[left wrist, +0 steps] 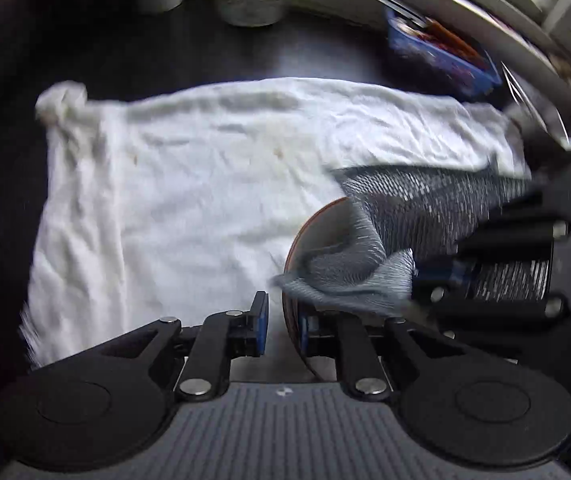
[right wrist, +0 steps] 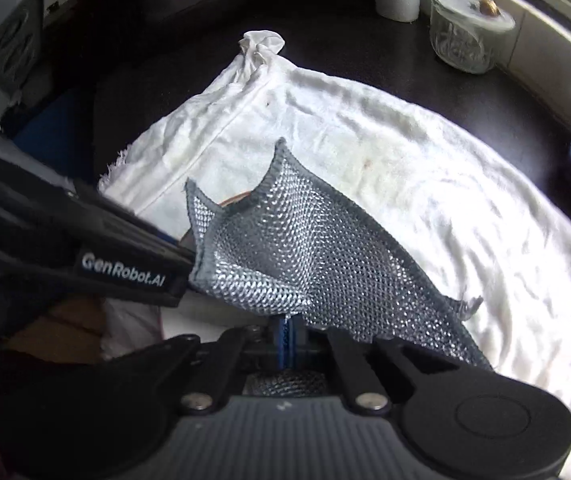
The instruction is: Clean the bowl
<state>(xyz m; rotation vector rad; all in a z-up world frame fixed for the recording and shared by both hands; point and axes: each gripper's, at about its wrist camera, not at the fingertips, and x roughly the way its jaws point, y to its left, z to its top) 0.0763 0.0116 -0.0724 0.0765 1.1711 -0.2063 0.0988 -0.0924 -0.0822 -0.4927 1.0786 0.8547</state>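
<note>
Your left hand-held gripper pinches the rim of the bowl, tilted over the white towel (spread on the dark worktop). Your right hand-held gripper is pressed together on the mesh scrubbing cloth, which drapes into the bowl.

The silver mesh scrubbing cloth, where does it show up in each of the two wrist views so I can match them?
Left wrist view: the mesh cloth sits right of centre, draped into the bowl.
Right wrist view: it fills the centre, fanning up from the right gripper, which is shut on it.
Shared landmark: the white towel with its knotted corner.
</note>
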